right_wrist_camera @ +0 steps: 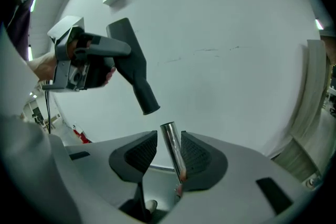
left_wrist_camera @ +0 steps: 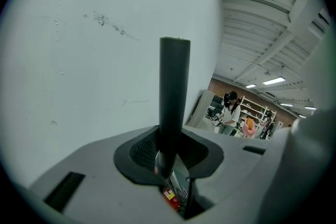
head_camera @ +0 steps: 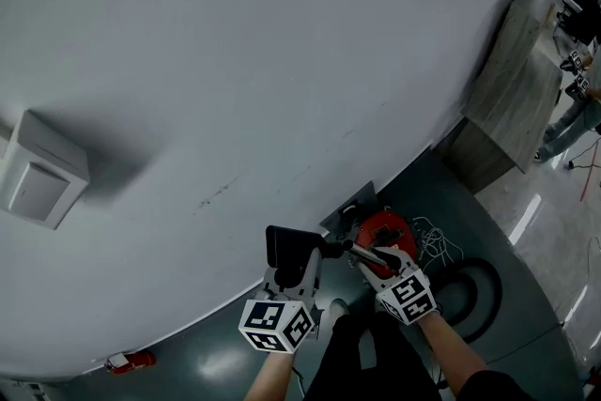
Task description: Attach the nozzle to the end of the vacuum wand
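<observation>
My left gripper [head_camera: 293,260] is shut on the black vacuum nozzle [head_camera: 286,249]; in the left gripper view the nozzle [left_wrist_camera: 174,92] stands upright between the jaws. The right gripper view shows that nozzle [right_wrist_camera: 134,73] with its wide mouth up and its round socket end pointing down at the chrome wand [right_wrist_camera: 172,147]. A small gap separates socket and wand tip. The wand [head_camera: 362,251] stands between the jaws of my right gripper [right_wrist_camera: 168,153], which are open: the left pad is clear of the tube, and the right pad lies close beside it.
A white wall [head_camera: 235,61] fills most of the head view, with a white box [head_camera: 38,174] mounted on it. The red vacuum body [head_camera: 383,228], a white cable [head_camera: 434,244] and a black hose loop [head_camera: 479,291] lie on the floor. A wooden cabinet [head_camera: 512,89] stands at the right.
</observation>
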### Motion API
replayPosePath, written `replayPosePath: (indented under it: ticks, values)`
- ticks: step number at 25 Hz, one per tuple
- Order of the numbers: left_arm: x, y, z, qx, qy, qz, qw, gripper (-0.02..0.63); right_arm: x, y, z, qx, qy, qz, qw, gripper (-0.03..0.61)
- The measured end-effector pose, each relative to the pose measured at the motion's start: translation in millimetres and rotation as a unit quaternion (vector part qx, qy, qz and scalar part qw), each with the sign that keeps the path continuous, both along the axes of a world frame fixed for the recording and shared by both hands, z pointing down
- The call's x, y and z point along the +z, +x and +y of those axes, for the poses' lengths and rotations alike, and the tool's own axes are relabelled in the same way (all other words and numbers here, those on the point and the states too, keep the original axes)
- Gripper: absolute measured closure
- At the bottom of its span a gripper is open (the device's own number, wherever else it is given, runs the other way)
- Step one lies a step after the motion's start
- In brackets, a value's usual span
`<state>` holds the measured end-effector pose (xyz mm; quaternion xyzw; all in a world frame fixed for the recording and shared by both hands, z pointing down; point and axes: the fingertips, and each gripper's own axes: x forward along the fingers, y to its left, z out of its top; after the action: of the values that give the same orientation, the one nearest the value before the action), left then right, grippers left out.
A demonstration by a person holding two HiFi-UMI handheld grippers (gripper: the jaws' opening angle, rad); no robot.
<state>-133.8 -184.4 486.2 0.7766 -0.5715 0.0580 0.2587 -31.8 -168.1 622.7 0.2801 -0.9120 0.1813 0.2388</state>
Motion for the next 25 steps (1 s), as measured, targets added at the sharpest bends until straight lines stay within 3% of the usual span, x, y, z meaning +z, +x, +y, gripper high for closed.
replayPosePath:
  ticks: [9,25]
  values:
    - [7,2,-10,-0.007,-0.004,-0.001,1.0000,0.526,58,-15,-5,-0.051,0.021,0.073,0.996,0.422]
    - [15,11,-19,-0.002,-0.017,0.011,0.9998,0.526,78,-30,-18,-0.062,0.072,0.109,0.989,0.420]
